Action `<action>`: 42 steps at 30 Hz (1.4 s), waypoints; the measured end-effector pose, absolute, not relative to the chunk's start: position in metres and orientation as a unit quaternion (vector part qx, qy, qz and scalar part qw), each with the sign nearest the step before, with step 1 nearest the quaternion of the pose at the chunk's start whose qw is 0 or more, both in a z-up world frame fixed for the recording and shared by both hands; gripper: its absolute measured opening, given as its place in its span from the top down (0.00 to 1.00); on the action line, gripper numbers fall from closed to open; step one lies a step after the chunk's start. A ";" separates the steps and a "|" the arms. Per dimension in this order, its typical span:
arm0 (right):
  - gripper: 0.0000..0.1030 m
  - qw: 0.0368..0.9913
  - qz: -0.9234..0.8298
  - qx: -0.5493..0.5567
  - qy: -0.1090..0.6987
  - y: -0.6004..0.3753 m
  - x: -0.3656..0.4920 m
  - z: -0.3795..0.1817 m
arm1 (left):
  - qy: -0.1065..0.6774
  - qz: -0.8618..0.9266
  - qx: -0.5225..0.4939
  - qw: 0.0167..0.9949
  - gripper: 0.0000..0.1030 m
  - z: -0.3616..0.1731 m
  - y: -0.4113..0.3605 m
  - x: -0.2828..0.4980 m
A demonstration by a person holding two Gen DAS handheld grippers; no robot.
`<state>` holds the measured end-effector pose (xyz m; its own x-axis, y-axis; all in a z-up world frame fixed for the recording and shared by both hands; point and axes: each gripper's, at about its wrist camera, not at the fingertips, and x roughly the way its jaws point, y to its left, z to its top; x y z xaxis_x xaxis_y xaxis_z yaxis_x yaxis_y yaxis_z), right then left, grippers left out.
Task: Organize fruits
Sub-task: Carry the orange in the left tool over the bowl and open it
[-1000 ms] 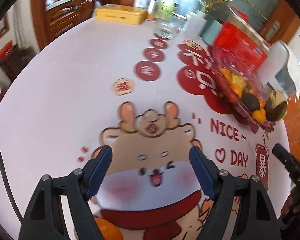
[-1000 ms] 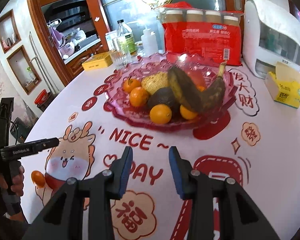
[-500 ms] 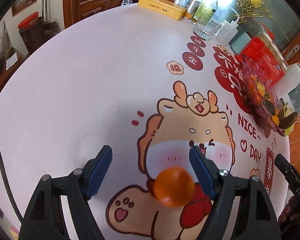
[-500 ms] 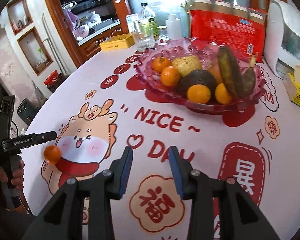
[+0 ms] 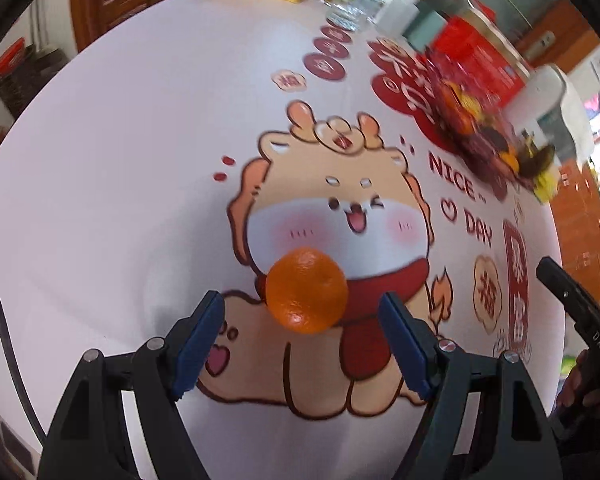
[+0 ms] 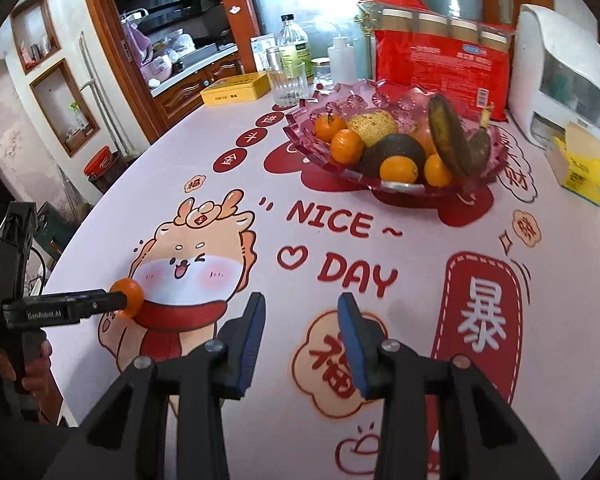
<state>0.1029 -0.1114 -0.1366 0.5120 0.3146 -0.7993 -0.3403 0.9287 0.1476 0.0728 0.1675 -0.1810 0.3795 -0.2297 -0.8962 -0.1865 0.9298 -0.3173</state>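
My table [image 6: 420,264] fills both views, round, covered in a pale cloth printed with a cartoon dragon [image 5: 340,216] and the words NICE DAY. Toward the far edge sits the pink glass fruit bowl [image 6: 384,184], well apart from the loose fruit, and it's loaded: a blackened banana [image 6: 446,136], a dark avocado [image 6: 392,152], a yellowish lumpy fruit and several oranges. Behind it at the far edge stands a red snack bag [image 6: 440,64], with a white appliance [image 6: 560,72] at the far right edge and a yellow tissue box [image 6: 584,168] just in front of that. A yellow tin [image 6: 236,88], a clear bottle and a drinking glass line the far left edge.

Now my left hand-held gripper [image 5: 300,336]: jaws spread wide, blue pads on either side, and the lone orange [image 5: 307,290] sits on the dragon's red scarf near the table's near left edge, just ahead of the pads and between their lines. No pad presses on it in my left wrist view; from the right wrist view one fingertip overlaps the fruit, so contact there I can't tell.

My right hand-held gripper [image 6: 302,340] hovers over the cloth near the near edge, jaws narrow with a clear gap, nothing in them.
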 end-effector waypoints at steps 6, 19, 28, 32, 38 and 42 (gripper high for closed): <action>0.63 0.871 0.162 0.001 0.463 -0.114 0.079 -0.139 | 0.572 -0.033 -0.159 0.804 0.36 -0.188 0.165 0.078; 0.63 0.877 0.115 0.023 0.467 -0.134 0.056 -0.142 | 0.583 -0.028 -0.115 0.804 0.58 -0.192 0.158 0.089; 0.63 0.868 0.119 0.040 0.480 -0.146 0.064 -0.154 | 0.559 -0.039 -0.091 0.823 0.58 -0.159 0.135 0.102; 0.63 0.864 0.128 0.043 0.486 -0.155 0.070 -0.160 | 0.539 -0.038 -0.067 0.839 0.58 -0.137 0.113 0.115; 0.63 0.860 0.143 0.043 0.487 -0.177 0.079 -0.164 | 0.518 -0.045 -0.045 0.853 0.58 -0.114 0.080 0.137; 0.63 0.858 0.154 0.034 0.489 -0.192 0.086 -0.167 | 0.505 -0.054 -0.038 0.861 0.58 -0.104 0.051 0.159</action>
